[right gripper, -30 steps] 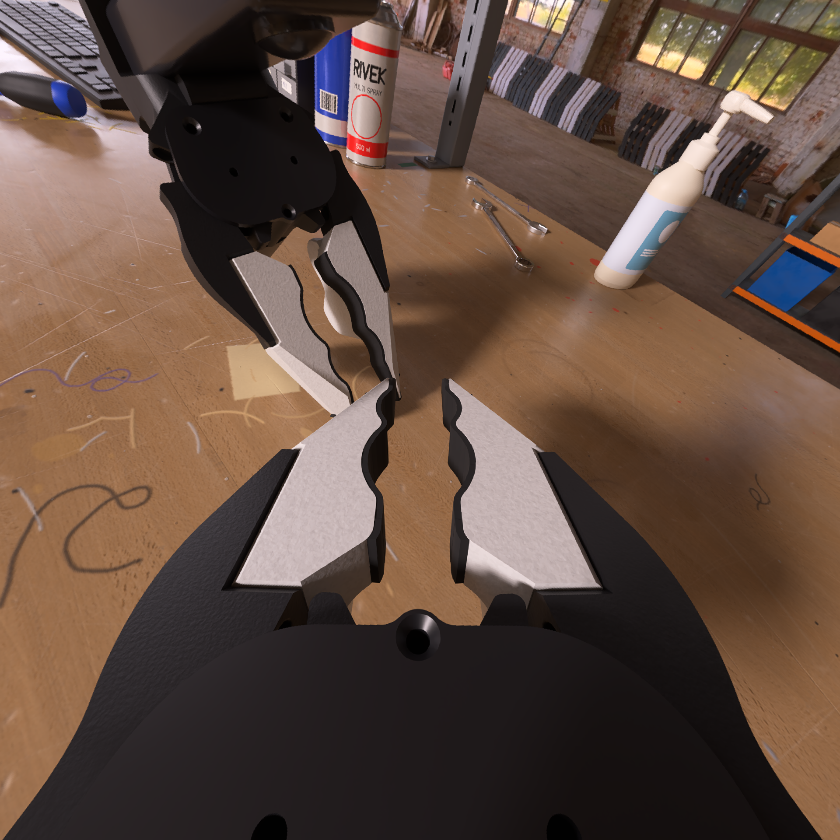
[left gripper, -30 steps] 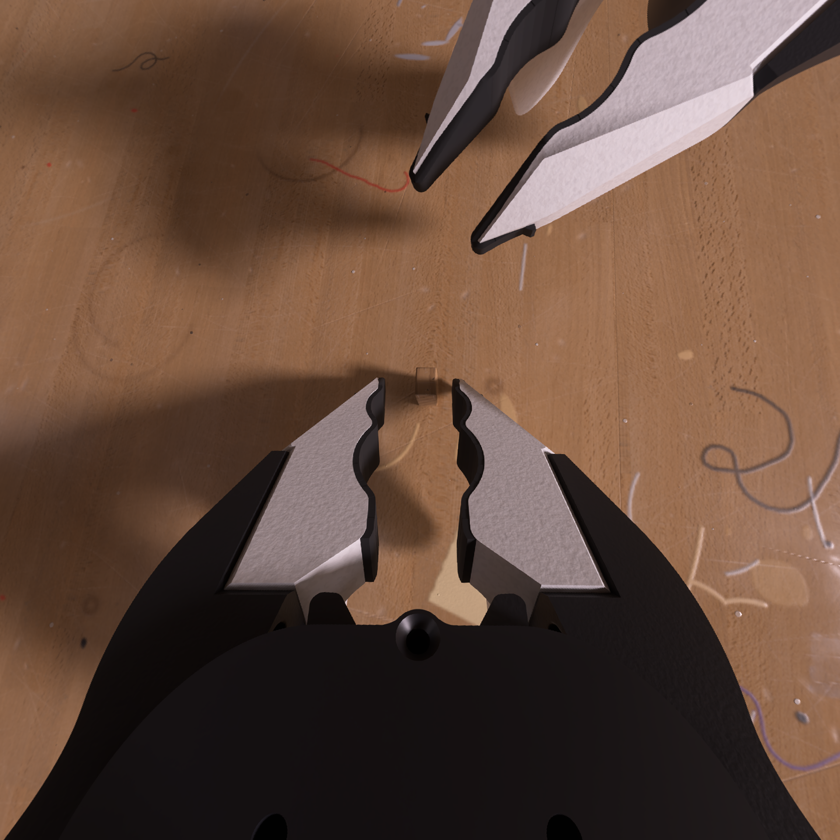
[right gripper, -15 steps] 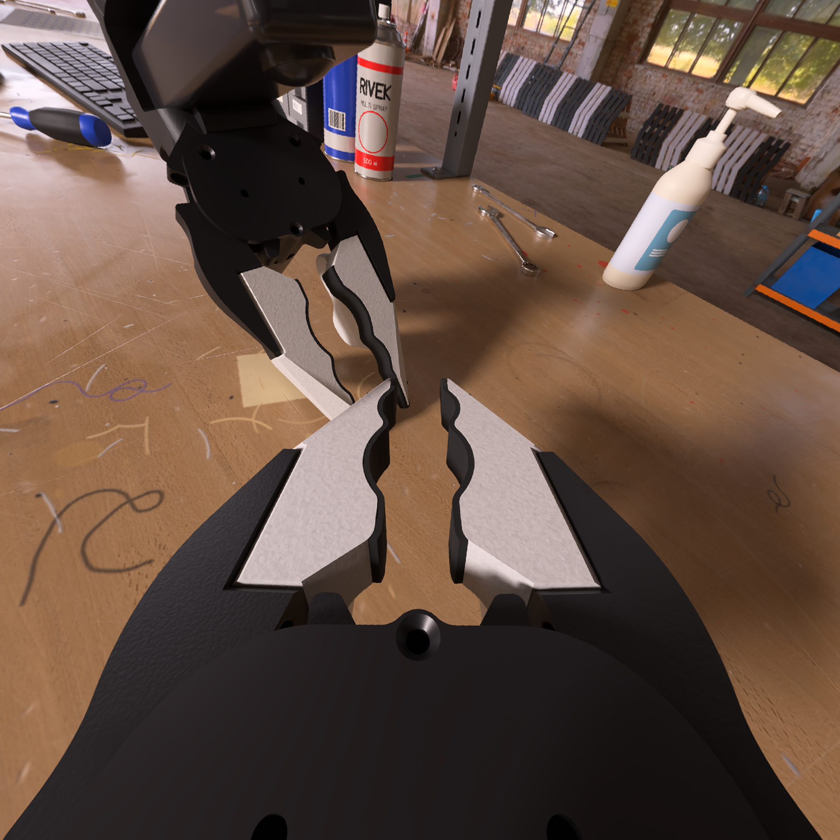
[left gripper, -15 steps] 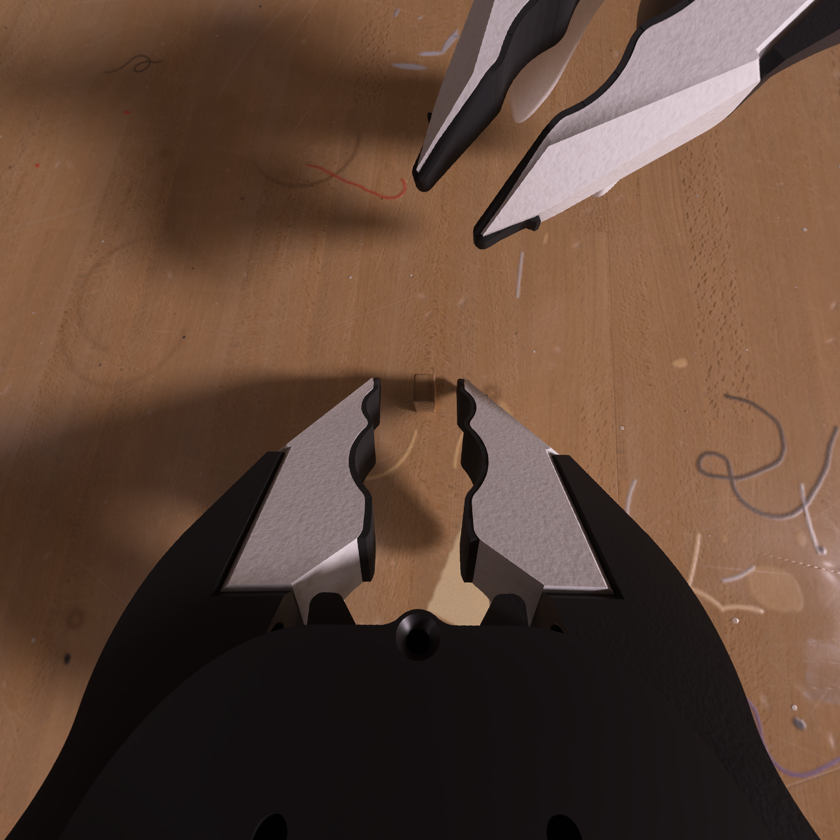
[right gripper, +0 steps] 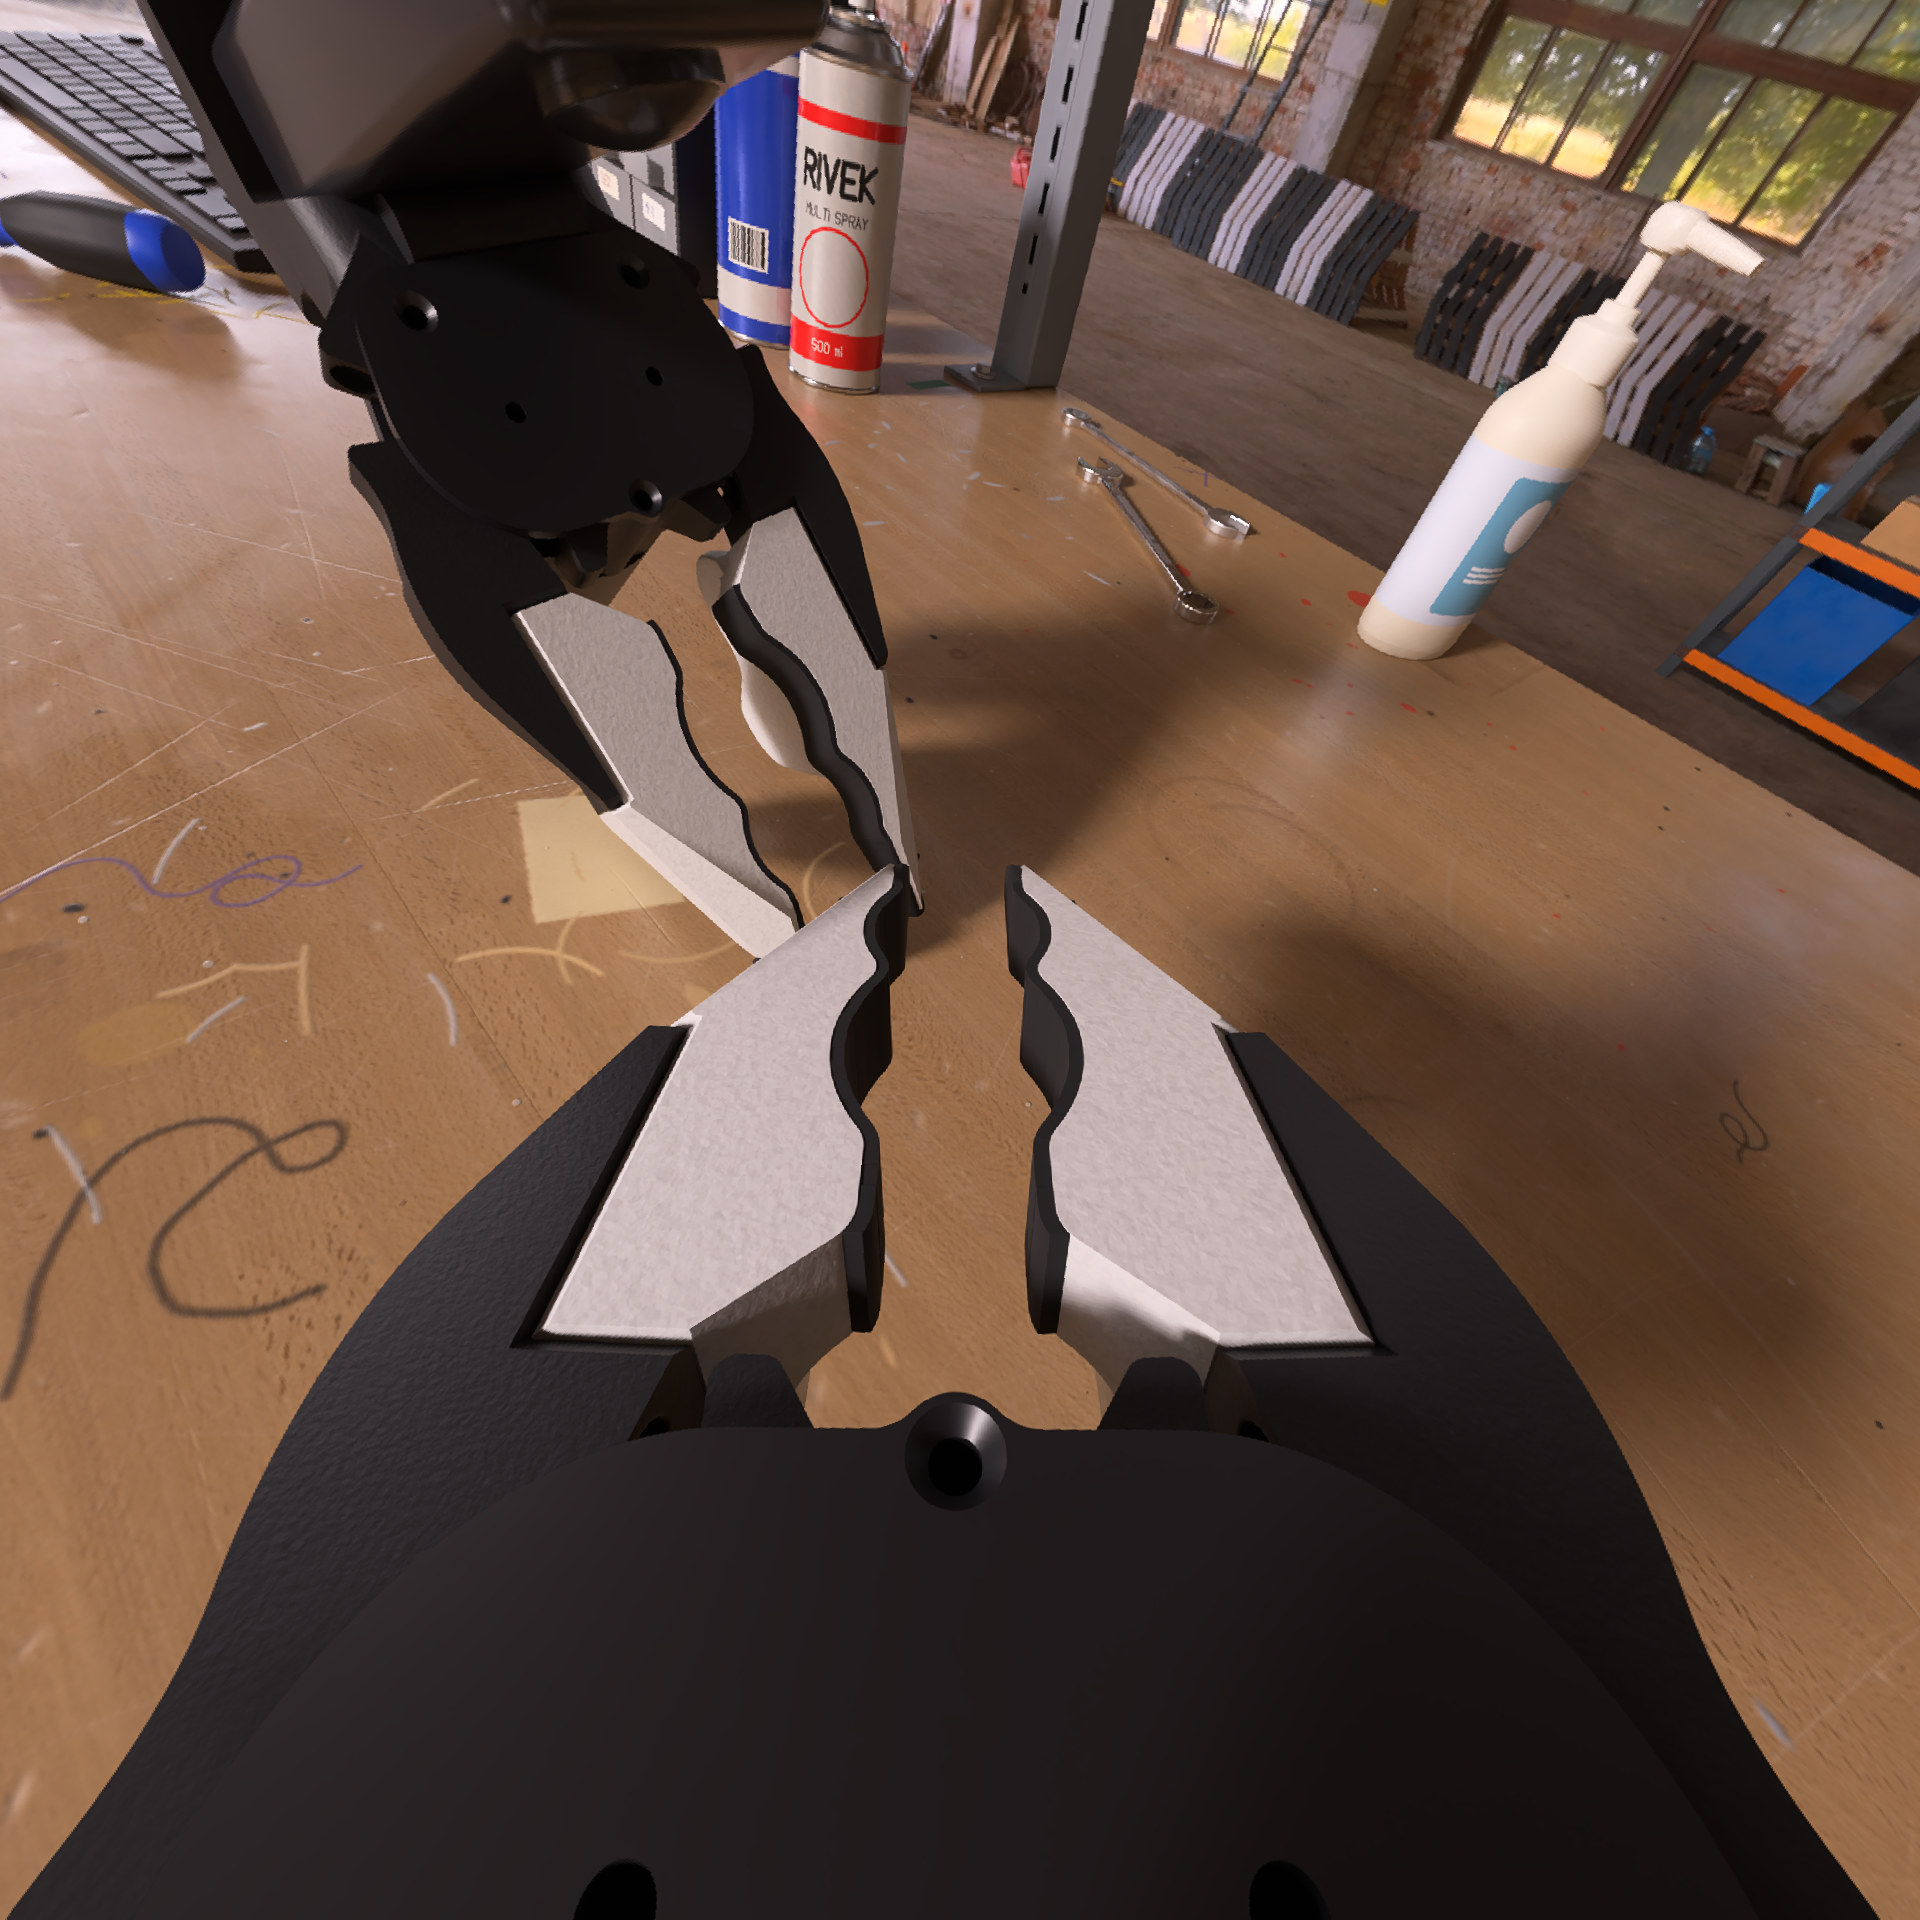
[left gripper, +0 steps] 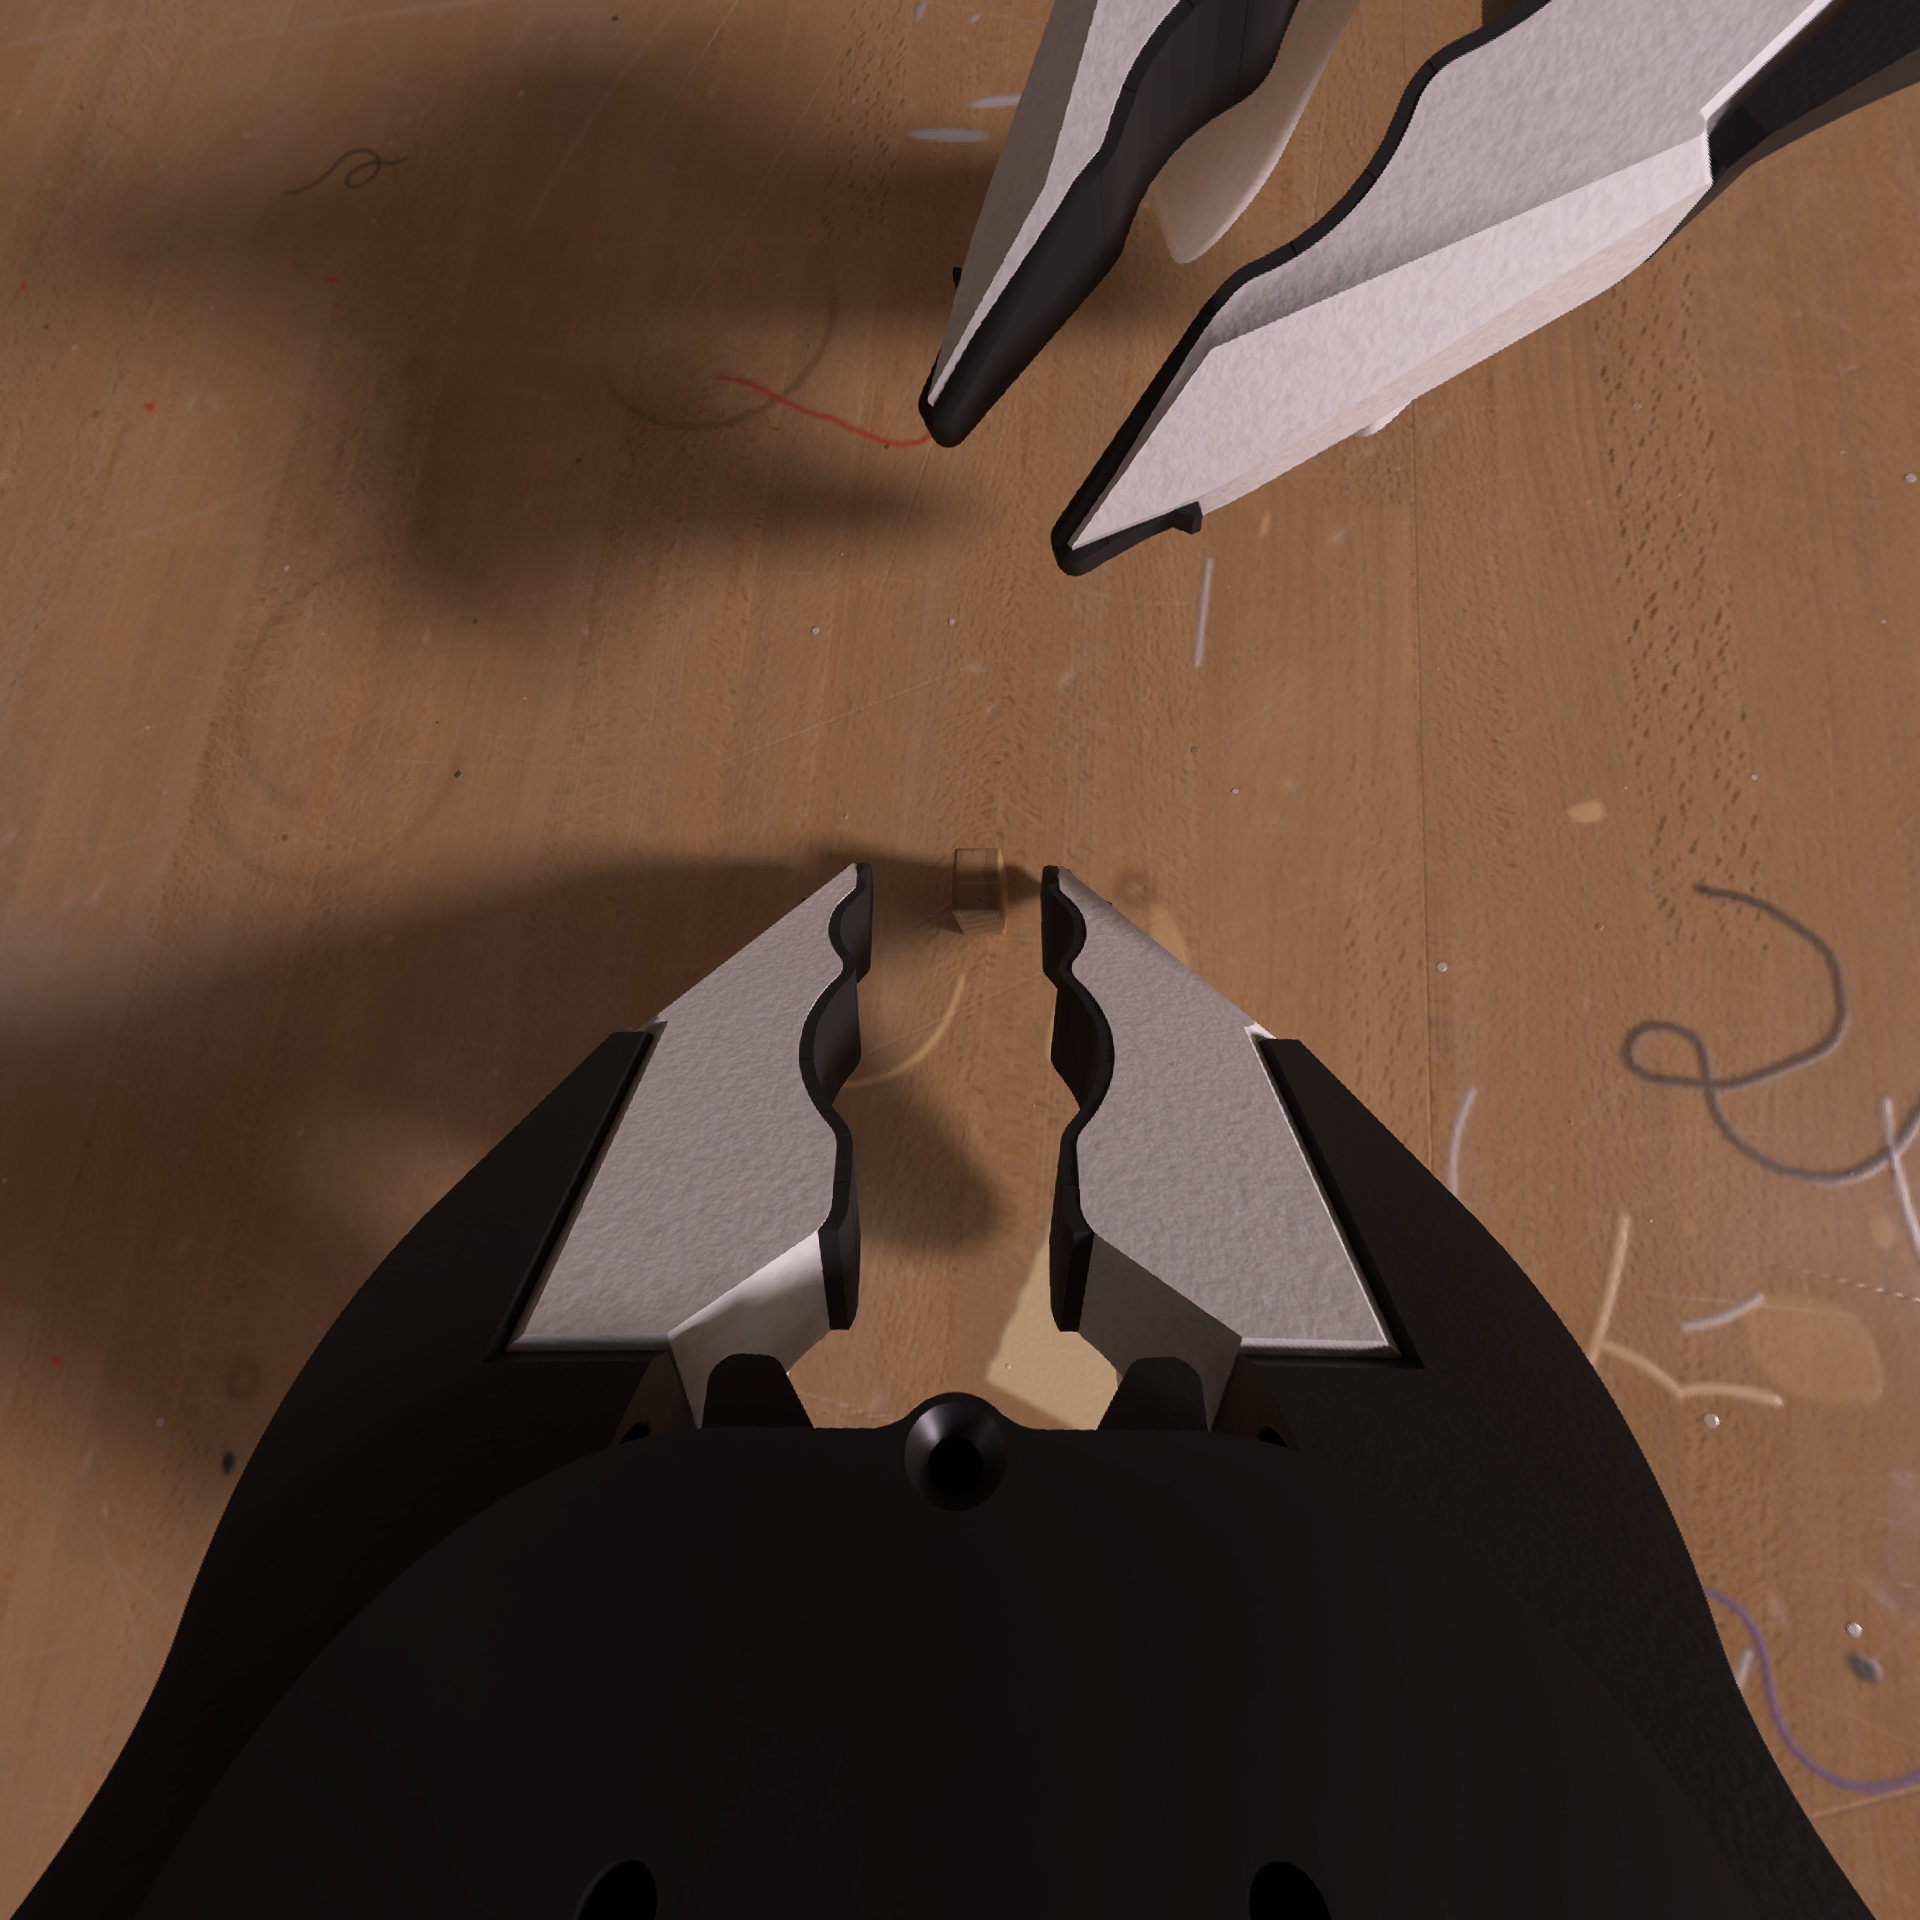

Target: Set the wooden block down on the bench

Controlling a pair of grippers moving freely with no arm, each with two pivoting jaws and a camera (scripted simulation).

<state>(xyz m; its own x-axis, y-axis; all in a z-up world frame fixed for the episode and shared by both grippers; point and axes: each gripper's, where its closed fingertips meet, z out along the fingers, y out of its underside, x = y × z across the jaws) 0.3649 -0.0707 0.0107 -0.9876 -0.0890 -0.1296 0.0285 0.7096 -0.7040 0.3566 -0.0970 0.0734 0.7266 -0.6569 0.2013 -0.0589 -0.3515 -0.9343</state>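
Block [left gripper: 977,891] small, pale, resting on tabletop [left gripper: 520,727], just beyond left gripper [left gripper: 956,883] tips at 12 o'clock. Left jaws slightly wider than a second ago, gripping nothing. Right gripper [right gripper: 956,883] at 1 o'clock, parted, empty, barely moved. Release looks done; block appears set down.

Opposed wrist views, shared bench [left gripper: 1351,779].

light: warm daylight, windows [right gripper: 1714,114] | shadows: soft, broad on bench [left gripper: 520,675] | focus: sharp | edges: wide-angle stretch
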